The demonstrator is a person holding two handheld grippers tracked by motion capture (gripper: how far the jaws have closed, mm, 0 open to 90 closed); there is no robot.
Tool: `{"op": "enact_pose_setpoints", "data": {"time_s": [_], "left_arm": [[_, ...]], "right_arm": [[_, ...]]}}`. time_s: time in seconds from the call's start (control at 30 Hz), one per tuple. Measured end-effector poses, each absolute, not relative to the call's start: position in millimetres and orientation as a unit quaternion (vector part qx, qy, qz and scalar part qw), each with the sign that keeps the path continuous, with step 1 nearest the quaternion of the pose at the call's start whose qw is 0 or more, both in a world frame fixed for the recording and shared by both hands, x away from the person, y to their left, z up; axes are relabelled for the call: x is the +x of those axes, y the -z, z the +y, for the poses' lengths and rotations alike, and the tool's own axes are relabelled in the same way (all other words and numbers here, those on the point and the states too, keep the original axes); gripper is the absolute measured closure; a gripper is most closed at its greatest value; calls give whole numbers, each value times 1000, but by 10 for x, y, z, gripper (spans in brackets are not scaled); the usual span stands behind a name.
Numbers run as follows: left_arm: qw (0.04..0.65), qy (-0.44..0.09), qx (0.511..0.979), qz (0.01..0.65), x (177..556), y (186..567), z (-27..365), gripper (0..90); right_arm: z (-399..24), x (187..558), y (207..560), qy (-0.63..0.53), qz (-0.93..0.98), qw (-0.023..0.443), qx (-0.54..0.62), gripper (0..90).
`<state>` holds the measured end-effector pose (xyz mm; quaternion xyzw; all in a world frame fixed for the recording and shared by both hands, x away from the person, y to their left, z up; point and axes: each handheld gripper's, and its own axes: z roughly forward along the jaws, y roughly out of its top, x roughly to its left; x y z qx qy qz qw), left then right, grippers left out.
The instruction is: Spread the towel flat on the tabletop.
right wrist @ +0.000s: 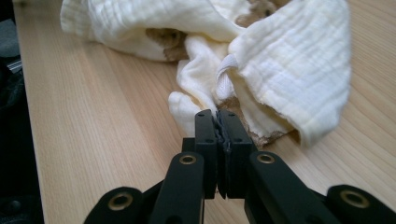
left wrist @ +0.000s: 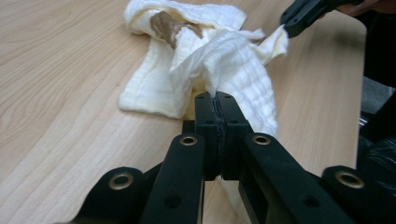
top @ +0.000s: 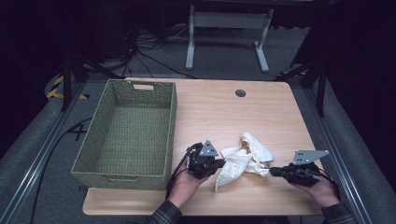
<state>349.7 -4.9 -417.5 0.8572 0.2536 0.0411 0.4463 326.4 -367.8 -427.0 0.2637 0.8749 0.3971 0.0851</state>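
A crumpled cream cloth point(top: 245, 158) with brown patches lies on the wooden table point(top: 219, 112), near its front edge. My left gripper point(top: 223, 162) is at the cloth's left end, jaws shut on a fold of it. In the left gripper view the jaws point(left wrist: 217, 97) pinch the cloth point(left wrist: 224, 60), and the right gripper point(left wrist: 290, 23) grips a far corner. My right gripper point(top: 272, 171) holds the cloth's right end. In the right gripper view its jaws point(right wrist: 218, 114) are shut on a twisted edge of the cloth point(right wrist: 289, 60).
A green woven basket point(top: 172, 126), with nothing in it, stands on the left half of the table. A small round hole point(top: 240, 93) sits near the table's far edge. A white frame point(top: 229, 28) stands on the floor beyond.
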Motion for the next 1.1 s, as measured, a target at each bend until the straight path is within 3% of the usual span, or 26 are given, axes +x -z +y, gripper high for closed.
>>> {"op": "enact_pose_setpoints", "data": {"time_s": [0.47, 0.63, 1.1], "left_arm": [[390, -55, 857, 333, 3715, 4367, 34, 870], [398, -56, 859, 317, 3608, 4316, 34, 783], [397, 3, 887, 237, 3295, 4420, -296, 802]], "right_arm": [[-3945, 3282, 4312, -378, 871, 99, 297, 873], [-3911, 3271, 4296, -382, 869, 103, 296, 792], [-3750, 3196, 4336, -378, 881, 87, 271, 769]]}}
